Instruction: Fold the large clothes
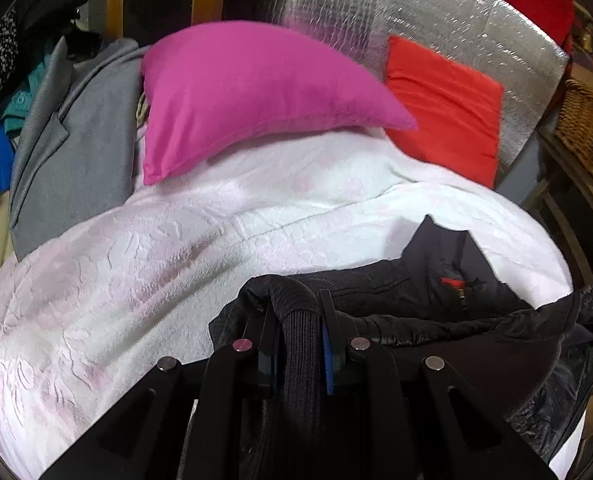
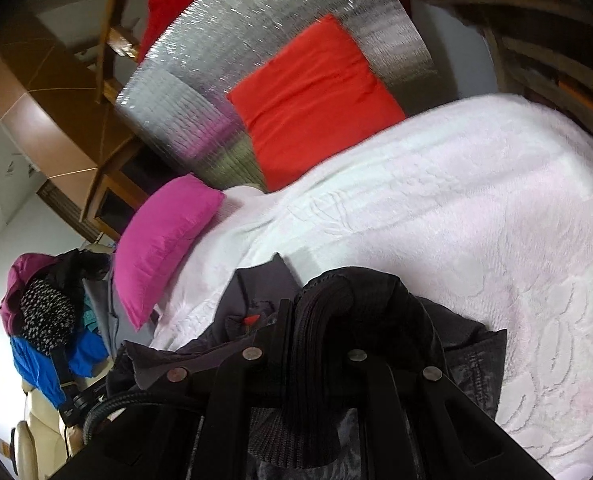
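Observation:
A black padded jacket (image 1: 436, 292) with a small red tag lies on the white bedspread (image 1: 176, 248), spread to the right in the left wrist view. My left gripper (image 1: 296, 308) is shut on its black ribbed knit hem, which runs between the two fingers. In the right wrist view the same jacket (image 2: 256, 300) is bunched low in the picture on the bedspread (image 2: 456, 208). My right gripper (image 2: 320, 312) is shut on another stretch of ribbed hem, and the fabric folds over its fingertips and hides them.
A pink pillow (image 1: 248, 92) and a red cushion (image 1: 444, 104) sit at the head of the bed against a silver foil panel (image 1: 436, 12). A grey suit jacket (image 1: 76, 140) lies at the left edge. More clothes are piled (image 2: 44, 320) beside the bed. A wicker basket (image 1: 588, 128) stands right.

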Motion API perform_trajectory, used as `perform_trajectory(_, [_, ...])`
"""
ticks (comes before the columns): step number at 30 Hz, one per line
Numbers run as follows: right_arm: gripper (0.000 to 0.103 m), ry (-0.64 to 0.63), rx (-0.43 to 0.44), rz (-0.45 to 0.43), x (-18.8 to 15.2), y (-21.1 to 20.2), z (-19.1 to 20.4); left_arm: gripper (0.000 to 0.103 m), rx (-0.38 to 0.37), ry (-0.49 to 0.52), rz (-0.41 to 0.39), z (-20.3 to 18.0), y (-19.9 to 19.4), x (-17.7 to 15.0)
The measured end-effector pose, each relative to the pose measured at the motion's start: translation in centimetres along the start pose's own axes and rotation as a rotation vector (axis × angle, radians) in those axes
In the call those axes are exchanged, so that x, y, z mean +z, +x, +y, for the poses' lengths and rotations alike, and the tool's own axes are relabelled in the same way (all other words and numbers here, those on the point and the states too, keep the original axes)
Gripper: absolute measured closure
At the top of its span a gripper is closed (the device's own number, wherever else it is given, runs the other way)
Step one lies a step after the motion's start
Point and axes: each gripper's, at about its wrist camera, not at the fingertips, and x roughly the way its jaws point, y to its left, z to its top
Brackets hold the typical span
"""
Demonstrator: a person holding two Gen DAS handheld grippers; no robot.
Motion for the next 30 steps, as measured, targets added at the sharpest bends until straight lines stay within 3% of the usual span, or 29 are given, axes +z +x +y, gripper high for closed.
perform_trajectory(4, [0.092, -0.020, 0.007, -0.025, 1.3, -0.9, 0.9, 0.086, -0.016, 0.001, -0.017, -0.1, -0.2, 1.0])
perform_trajectory(9, [0.092, 0.020, -0.037, 0.011, 2.3, 2.4, -0.5, 0.086, 0.008, -0.011, 0.019, -0.4, 2.2, 1.7])
perform_trajectory(14, [0.092, 0.073, -0.087, 0.060, 1.9, 6.4, -3.1, 0.086, 0.040, -0.009, 0.075, -0.4, 5.2, 1.5])
perform_trajectory(30, [0.092, 0.082, -0.137, 0.115, 1.3, 9.9, -5.6, 0.086, 0.071, 0.007, 0.135, -0.3, 9.3, 1.4])
